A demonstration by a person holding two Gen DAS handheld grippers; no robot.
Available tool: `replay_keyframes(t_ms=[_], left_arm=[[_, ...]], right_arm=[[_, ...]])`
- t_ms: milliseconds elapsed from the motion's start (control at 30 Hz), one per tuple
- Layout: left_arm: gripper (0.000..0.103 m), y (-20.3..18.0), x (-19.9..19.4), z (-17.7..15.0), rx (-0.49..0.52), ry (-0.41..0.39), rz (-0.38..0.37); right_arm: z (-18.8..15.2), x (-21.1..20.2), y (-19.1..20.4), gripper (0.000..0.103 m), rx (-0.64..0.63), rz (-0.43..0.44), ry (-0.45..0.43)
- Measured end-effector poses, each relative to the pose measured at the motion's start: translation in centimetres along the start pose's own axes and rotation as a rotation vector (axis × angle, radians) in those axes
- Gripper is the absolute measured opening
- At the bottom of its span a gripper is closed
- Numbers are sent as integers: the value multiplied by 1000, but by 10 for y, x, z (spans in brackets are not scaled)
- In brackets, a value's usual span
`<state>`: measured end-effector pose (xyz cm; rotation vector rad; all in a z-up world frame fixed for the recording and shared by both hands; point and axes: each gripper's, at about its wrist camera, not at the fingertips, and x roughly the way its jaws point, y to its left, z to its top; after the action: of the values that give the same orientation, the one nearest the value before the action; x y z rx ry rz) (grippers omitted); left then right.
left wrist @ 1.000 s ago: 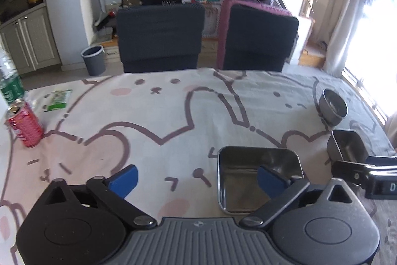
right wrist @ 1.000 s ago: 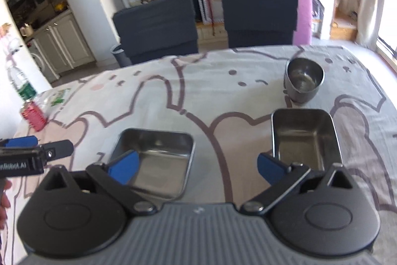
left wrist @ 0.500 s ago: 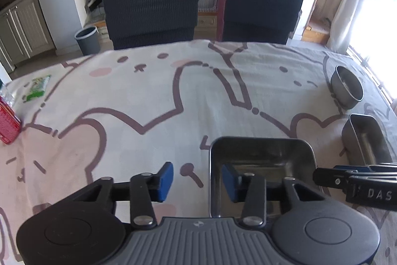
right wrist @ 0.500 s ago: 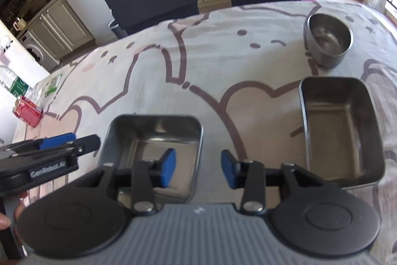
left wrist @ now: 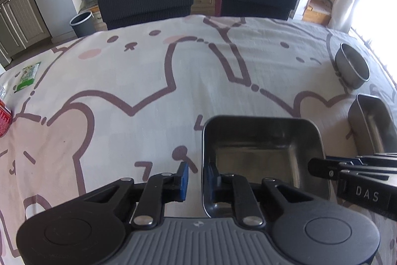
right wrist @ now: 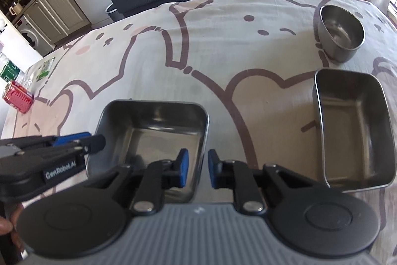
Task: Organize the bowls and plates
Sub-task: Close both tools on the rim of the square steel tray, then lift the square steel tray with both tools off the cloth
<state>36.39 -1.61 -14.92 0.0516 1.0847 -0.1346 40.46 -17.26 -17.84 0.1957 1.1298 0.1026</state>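
Steel square tray [left wrist: 260,140]: both hand-held grippers, "DAS" [left wrist: 320,169] and "GenRobot.AI" [right wrist: 95,142], closing astride its walls.

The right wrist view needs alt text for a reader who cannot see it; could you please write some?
The right gripper is closing astride the right wall of a square steel tray on a cartoon tablecloth. A rectangular steel tray and round steel bowl sit right.

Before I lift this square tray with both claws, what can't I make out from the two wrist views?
- Square tray, left wrist view: near edge hidden by the left claw; pad contact with its wall unclear while closing.
- Right wrist view: same for the right claw.
- Rectangular tray, left wrist view: near end hidden behind the other claw.
- Red can, left wrist view: cut off by the frame edge.
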Motion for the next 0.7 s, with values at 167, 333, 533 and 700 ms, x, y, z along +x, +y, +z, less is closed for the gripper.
replay_keyframes(t_ms=[167,333,533,700], left_arm=[[3,-4,-4,1,10,-6,-11],[3,-6,-19,4,-17,-63,-31],[3,-17,-51,4,-32,-141,-78],[4,-33,-89,-4,-31,-227,-141]], right_arm=[[-1,1,4,7,-28,-34,-7],[-1,-15,4,5,-42,-46,-104],[1,-47,-15,4,14,8,-183],[-6,-83,-37,3,53,42,-254]])
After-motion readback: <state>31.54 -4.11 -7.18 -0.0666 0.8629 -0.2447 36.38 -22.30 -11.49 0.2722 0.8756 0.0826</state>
